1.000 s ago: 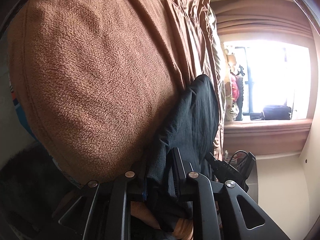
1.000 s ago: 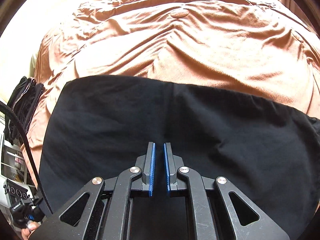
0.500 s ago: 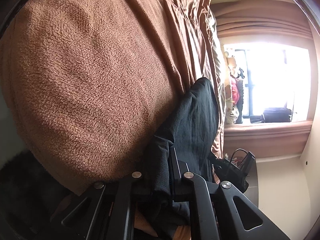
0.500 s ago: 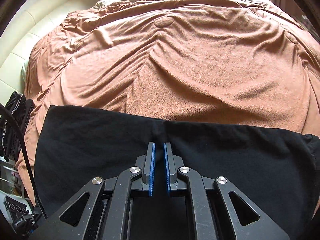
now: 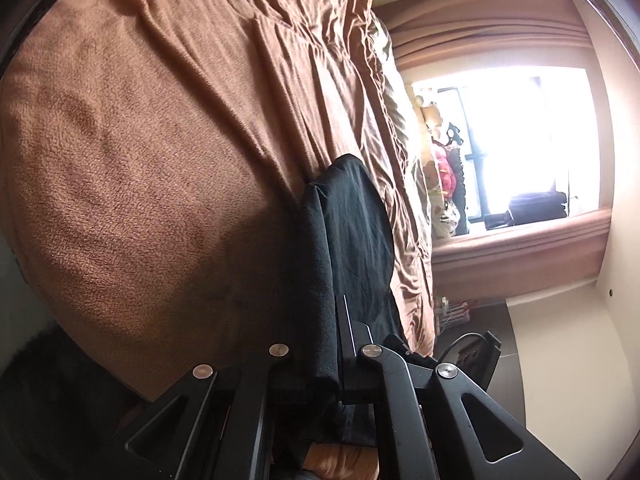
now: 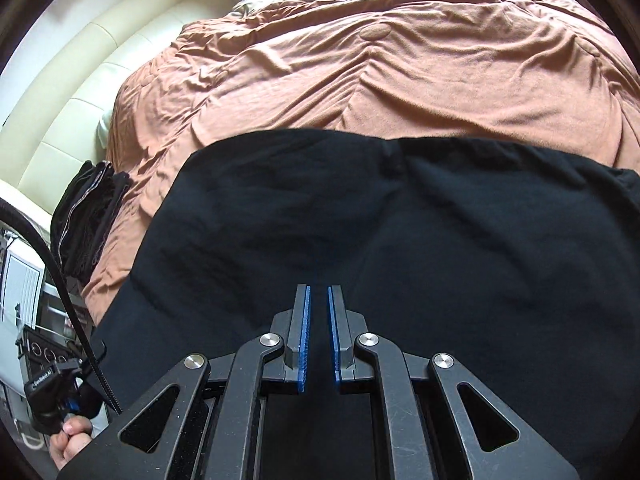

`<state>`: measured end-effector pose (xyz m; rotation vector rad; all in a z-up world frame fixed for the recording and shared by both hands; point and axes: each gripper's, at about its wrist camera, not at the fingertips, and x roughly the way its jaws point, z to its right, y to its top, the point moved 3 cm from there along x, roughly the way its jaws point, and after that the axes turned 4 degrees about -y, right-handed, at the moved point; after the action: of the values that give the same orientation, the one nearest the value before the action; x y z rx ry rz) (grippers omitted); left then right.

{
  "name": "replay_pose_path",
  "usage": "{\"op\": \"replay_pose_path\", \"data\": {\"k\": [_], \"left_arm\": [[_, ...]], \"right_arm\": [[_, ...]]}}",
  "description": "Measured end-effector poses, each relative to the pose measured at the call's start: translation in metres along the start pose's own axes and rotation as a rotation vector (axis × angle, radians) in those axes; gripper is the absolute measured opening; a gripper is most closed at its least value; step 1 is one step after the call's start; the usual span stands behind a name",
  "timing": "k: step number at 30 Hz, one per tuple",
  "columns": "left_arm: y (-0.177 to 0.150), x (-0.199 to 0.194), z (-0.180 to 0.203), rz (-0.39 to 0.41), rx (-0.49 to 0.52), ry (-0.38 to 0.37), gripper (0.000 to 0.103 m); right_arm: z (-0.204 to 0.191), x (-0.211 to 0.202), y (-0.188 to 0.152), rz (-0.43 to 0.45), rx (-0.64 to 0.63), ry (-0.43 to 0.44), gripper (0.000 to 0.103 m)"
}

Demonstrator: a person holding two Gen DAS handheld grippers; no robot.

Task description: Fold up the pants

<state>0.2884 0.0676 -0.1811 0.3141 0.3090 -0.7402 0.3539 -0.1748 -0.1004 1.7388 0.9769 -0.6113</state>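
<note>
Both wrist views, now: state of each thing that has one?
left gripper: jaws have just been closing, now shut on a fold of the black pants
right gripper: shut, nothing seen between the pads
black pants: spread on the brown blanket, one edge lifted
dark folded stack: folded, at the bed's edge

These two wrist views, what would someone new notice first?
The wide black fabric pants spread across the near part of the rumpled brown fleece blanket fill the right wrist view. In the left wrist view, the left gripper pinches an edge of that black cloth, with a bright window glaring at right.
</note>
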Motion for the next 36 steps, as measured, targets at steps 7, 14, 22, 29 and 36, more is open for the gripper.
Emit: {"op": "replay_pose_path", "data": {"k": [7, 14, 22, 29, 36], "left_arm": [[0.0, 0.002, 0.035, -0.005, 0.086, -0.02, 0.007], [0.0, 0.015, 0.077, -0.032, 0.168, -0.055, 0.007], [-0.011, 0.034, 0.123, -0.074, 0.273, -0.093, 0.007], [-0.028, 0.05, 0.157, -0.12, 0.363, -0.113, 0.007], [-0.047, 0.086, 0.195, -0.191, 0.439, -0.125, 0.007]], "right_arm": [[0.01, 0.003, -0.026, -0.061, 0.034, 0.044, 0.006], [0.022, -0.008, -0.052, -0.077, 0.085, 0.116, 0.006], [0.042, -0.039, -0.073, -0.065, 0.088, 0.136, 0.006], [0.081, -0.088, -0.085, 0.046, 0.163, 0.122, 0.006], [0.131, -0.136, -0.099, 0.137, 0.256, 0.135, 0.006]]}}
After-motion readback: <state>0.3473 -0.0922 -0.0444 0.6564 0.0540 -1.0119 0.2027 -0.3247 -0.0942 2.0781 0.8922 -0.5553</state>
